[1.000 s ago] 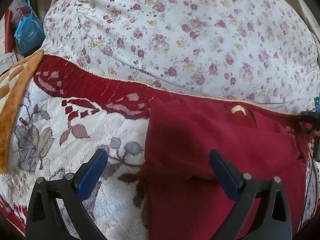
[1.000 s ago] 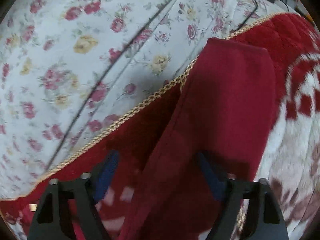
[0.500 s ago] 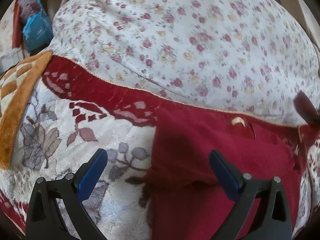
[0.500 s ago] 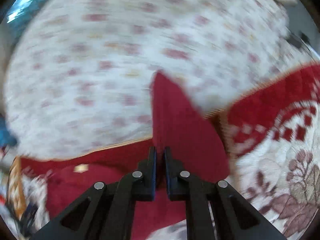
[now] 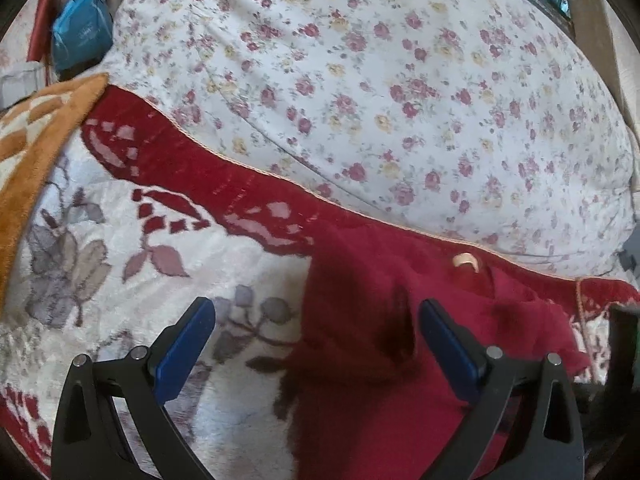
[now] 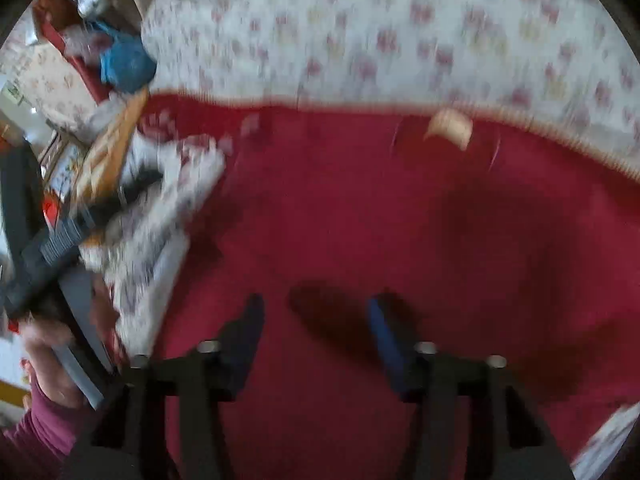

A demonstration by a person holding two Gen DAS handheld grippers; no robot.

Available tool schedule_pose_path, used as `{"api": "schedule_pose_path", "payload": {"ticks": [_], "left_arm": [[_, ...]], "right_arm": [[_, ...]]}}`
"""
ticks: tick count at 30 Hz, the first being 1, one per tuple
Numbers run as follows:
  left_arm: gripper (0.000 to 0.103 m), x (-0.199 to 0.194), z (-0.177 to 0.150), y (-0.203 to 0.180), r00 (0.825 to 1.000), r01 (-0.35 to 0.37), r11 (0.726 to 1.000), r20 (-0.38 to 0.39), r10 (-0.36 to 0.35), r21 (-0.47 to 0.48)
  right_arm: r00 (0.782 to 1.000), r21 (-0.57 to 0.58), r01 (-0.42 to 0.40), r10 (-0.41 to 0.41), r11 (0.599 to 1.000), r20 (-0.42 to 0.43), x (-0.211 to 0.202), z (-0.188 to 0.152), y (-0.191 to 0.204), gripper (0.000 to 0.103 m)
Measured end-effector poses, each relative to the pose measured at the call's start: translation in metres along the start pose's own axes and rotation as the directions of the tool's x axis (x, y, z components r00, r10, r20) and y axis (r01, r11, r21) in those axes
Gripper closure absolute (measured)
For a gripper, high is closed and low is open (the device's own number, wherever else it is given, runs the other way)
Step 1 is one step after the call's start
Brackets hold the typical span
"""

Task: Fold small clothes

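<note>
Both grippers hover over a dark red garment (image 5: 400,380) with nothing between their pads. At the bottom of the left wrist view, the left gripper (image 5: 316,344) stands wide apart, its blue pads (image 5: 184,348) clear of the cloth; the left pad sits over the patterned blanket (image 5: 120,280) and the right one over the garment. At the bottom of the blurred right wrist view, the right gripper (image 6: 316,332) has its jaws opening, and they stand partly apart above red cloth without pinching it.

In the left wrist view the garment fills the lower right of the frame. It is a plain, deep crimson knit, soft and matt, lying mostly flat on the blanket. Its left edge runs roughly straight down from mid-frame to the bottom. A dark crease or shadow sits near the middle, between the gripper's pads. Toward the right its edge is rumpled into loose folds. Near its upper edge a small cream label (image 5: 464,260) shows at what looks like the neck opening. The same label (image 6: 448,128) appears in the upper right of the right wrist view, where the garment (image 6: 400,220) spreads over most of the frame.

Beyond the garment lies a white floral quilt (image 5: 380,80), across the upper half. A blue bag (image 5: 80,36) sits at the upper left. At the left edge of the right wrist view, a hand (image 6: 52,360) in a maroon sleeve (image 6: 36,436) grips a gripper handle.
</note>
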State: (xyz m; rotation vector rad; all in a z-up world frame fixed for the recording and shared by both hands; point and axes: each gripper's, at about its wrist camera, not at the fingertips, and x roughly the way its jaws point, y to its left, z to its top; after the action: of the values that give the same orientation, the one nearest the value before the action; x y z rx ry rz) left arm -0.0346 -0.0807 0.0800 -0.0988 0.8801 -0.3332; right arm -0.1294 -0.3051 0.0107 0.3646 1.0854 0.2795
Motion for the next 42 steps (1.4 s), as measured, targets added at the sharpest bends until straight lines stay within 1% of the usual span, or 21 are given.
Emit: {"api": "schedule_pose_path", "payload": {"ticks": [1, 4, 7, 10, 12, 13, 14, 16, 19, 22, 24, 26, 28, 31, 34, 35, 36, 37, 39, 40, 42], "left_arm": [[0.002, 0.000, 0.000, -0.002, 1.000, 0.005, 1.000, 0.000, -0.005, 0.002], [0.002, 0.004, 0.000, -0.012, 1.000, 0.012, 1.000, 0.001, -0.012, 0.019], [0.002, 0.013, -0.002, -0.029, 0.999, 0.045, 0.998, -0.022, -0.044, 0.054], [0.003, 0.027, -0.007, -0.050, 0.997, 0.064, 0.992, -0.059, -0.058, 0.113], [0.019, 0.038, -0.011, -0.062, 0.995, 0.056, 0.986, -0.085, -0.043, 0.158], [0.039, 0.046, -0.013, -0.067, 0.994, 0.046, 0.984, -0.103, -0.028, 0.173], [0.062, 0.054, -0.014, -0.069, 0.992, 0.045, 0.983, -0.126, -0.023, 0.177], [0.084, 0.066, -0.016, -0.069, 0.987, 0.044, 0.983, -0.163, -0.015, 0.176], [0.092, 0.066, -0.016, -0.068, 0.989, 0.038, 0.986, -0.149, -0.013, 0.165], [0.097, 0.037, 0.000, -0.062, 0.993, 0.098, 0.986, -0.074, -0.089, 0.131], [0.097, 0.023, 0.010, -0.055, 0.996, 0.087, 0.988, -0.019, -0.085, 0.125], [0.097, 0.020, 0.016, -0.044, 0.998, 0.067, 0.993, -0.005, -0.067, 0.102], [0.097, 0.025, 0.018, -0.032, 1.000, 0.026, 0.997, -0.012, -0.025, 0.079], [0.097, 0.039, 0.015, -0.024, 0.997, 0.020, 0.999, -0.071, -0.016, 0.046], [0.097, 0.044, 0.011, -0.028, 0.997, -0.009, 0.997, -0.078, 0.016, 0.080], [0.097, 0.045, 0.010, -0.030, 0.997, -0.012, 0.996, -0.080, 0.019, 0.084], [0.097, 0.046, 0.010, -0.030, 0.997, -0.012, 0.996, -0.081, 0.019, 0.087], [0.097, 0.046, 0.009, -0.031, 0.996, -0.016, 0.996, -0.081, 0.023, 0.091], [0.097, 0.049, 0.009, -0.030, 0.996, -0.020, 0.996, -0.083, 0.028, 0.091], [0.092, 0.049, 0.009, -0.030, 0.996, -0.016, 0.996, -0.088, 0.023, 0.090], [0.077, 0.048, 0.009, -0.030, 0.995, 0.004, 0.997, -0.101, 0.004, 0.080]], "right_arm": [[1.000, -0.024, 0.012, -0.011, 1.000, 0.023, -0.009, -0.008, 0.002, 0.042], [0.993, -0.025, 0.056, -0.053, 0.998, 0.102, -0.039, -0.018, -0.003, 0.029], [0.968, 0.039, 0.089, -0.095, 0.995, 0.230, -0.077, -0.028, -0.020, 0.021], [0.950, 0.135, 0.060, -0.098, 0.989, 0.298, -0.095, -0.026, -0.044, 0.018], [0.944, 0.190, 0.028, -0.088, 0.981, 0.317, -0.103, -0.024, -0.059, 0.018], [0.941, 0.212, 0.024, -0.093, 0.977, 0.325, -0.105, -0.023, -0.065, 0.018], [0.938, 0.229, 0.031, -0.107, 0.973, 0.329, -0.109, -0.022, -0.069, 0.018], [0.931, 0.264, 0.051, -0.142, 0.963, 0.336, -0.109, -0.020, -0.078, 0.018], [0.921, 0.342, 0.059, -0.183, 0.938, 0.345, -0.116, -0.024, -0.099, 0.018], [0.895, 0.447, 0.071, -0.255, 0.892, 0.367, -0.130, -0.026, -0.124, 0.017], [0.877, 0.491, 0.105, -0.313, 0.865, 0.363, -0.138, -0.029, -0.138, 0.016], [0.867, 0.527, 0.127, -0.352, 0.840, 0.353, -0.142, -0.030, -0.150, 0.015], [0.872, 0.554, 0.136, -0.364, 0.821, 0.326, -0.140, -0.031, -0.160, 0.014], [0.899, 0.572, 0.119, -0.333, 0.812, 0.285, -0.129, -0.032, -0.167, 0.014], [0.920, 0.532, 0.135, -0.305, 0.836, 0.247, -0.119, -0.031, -0.159, 0.014], [0.923, 0.502, 0.164, -0.312, 0.849, 0.226, -0.115, -0.030, -0.154, 0.014], [0.922, 0.452, 0.222, -0.337, 0.864, 0.191, -0.111, -0.029, -0.146, 0.015], [0.914, 0.391, 0.290, -0.374, 0.874, 0.158, -0.107, -0.029, -0.136, 0.018], [0.882, 0.273, 0.419, -0.459, 0.866, 0.103, -0.098, -0.031, -0.123, 0.047], [0.870, 0.236, 0.464, -0.489, 0.854, 0.059, -0.091, -0.036, -0.122, 0.052], [0.886, 0.238, 0.449, -0.464, 0.861, 0.008, -0.086, -0.049, -0.127, 0.065]]}}
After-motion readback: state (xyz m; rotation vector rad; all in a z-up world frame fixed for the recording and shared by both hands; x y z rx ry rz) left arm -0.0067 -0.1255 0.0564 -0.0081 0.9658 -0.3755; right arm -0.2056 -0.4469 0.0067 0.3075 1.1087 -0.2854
